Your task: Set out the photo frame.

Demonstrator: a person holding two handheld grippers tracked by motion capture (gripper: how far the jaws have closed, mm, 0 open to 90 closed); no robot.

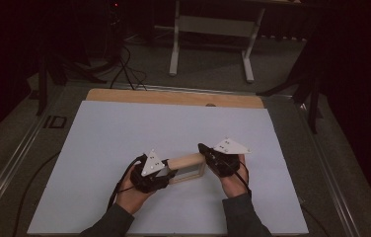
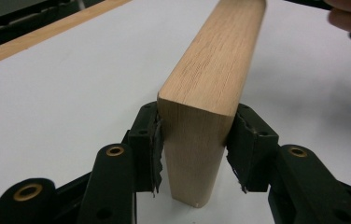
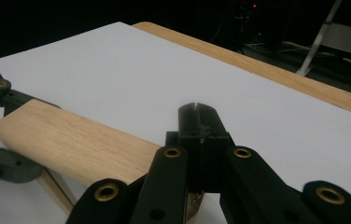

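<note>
On a wooden table [image 1: 124, 95], white sheet [image 1: 124, 128], dark room

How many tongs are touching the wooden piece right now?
2. The left tongs clamp one end of the wooden piece; the right tongs sit at its other end, grip unclear.

Before you lies the table [image 1: 124, 96], its wooden top covered by a pale sheet [image 1: 124, 133] that leaves a strip of bare wood along the far edge. Beyond the table, on the grey floor [image 1: 213, 79], stands a white-legged frame [image 1: 213, 29]. Left of that frame, black cables [image 1: 124, 69] trail across the floor towards the table's far edge. Dark curtains [image 1: 361, 74] hang to the right of the table.
</note>
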